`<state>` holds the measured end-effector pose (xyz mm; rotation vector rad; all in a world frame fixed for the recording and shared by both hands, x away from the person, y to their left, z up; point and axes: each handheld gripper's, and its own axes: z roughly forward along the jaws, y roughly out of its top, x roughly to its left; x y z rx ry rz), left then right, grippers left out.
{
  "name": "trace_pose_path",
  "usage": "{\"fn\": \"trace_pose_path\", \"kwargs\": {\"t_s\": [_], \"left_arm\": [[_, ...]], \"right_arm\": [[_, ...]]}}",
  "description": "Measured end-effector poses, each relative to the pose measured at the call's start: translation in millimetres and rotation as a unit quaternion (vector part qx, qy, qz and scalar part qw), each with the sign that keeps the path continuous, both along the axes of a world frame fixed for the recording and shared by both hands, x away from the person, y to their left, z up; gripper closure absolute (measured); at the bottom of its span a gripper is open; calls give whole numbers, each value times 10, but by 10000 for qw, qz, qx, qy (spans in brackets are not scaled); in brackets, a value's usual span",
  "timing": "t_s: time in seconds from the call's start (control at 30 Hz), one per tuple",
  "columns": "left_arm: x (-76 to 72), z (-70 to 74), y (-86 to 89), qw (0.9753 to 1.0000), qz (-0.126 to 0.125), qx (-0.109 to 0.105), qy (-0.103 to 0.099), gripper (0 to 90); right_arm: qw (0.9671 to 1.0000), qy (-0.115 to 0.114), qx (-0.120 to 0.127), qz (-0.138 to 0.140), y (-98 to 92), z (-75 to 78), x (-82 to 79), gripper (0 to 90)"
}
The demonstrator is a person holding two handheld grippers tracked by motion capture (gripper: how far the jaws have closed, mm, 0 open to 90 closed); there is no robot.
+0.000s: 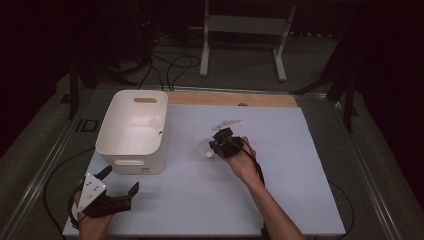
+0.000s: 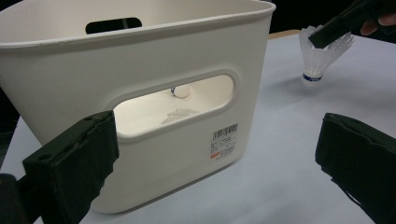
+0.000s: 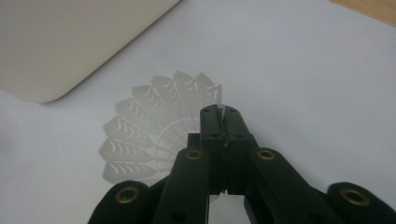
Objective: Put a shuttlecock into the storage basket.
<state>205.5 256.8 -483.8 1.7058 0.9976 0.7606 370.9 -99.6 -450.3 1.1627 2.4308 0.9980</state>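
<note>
Dim room, cabled floor, white stand [image 1: 243, 30] at top of frame. Pale table [image 1: 280, 200] across centre. White bin [image 1: 134, 131], left of centre, second shuttlecock [image 2: 180, 105] inside. Left gripper [image 1: 119, 186], lower left, jaws spread wide, empty. Right gripper [image 1: 216, 146], centre, clamped on shuttlecock [image 3: 154, 128] rim; cork down on table, right of bin.

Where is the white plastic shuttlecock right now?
In the high view, the white plastic shuttlecock sits mid-table, right of the white plastic bin, its skirt pinched by the right gripper.
</note>
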Motion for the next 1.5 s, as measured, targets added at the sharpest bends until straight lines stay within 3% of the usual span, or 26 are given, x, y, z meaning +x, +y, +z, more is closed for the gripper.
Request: {"fn": "trace_pose_path", "kwargs": {"t_s": [1.5], "left_arm": [[1, -1, 2, 10000, 7, -10, -13, 0]], "right_arm": [[9993, -328, 202, -23, 34, 306, 1, 892]]}}
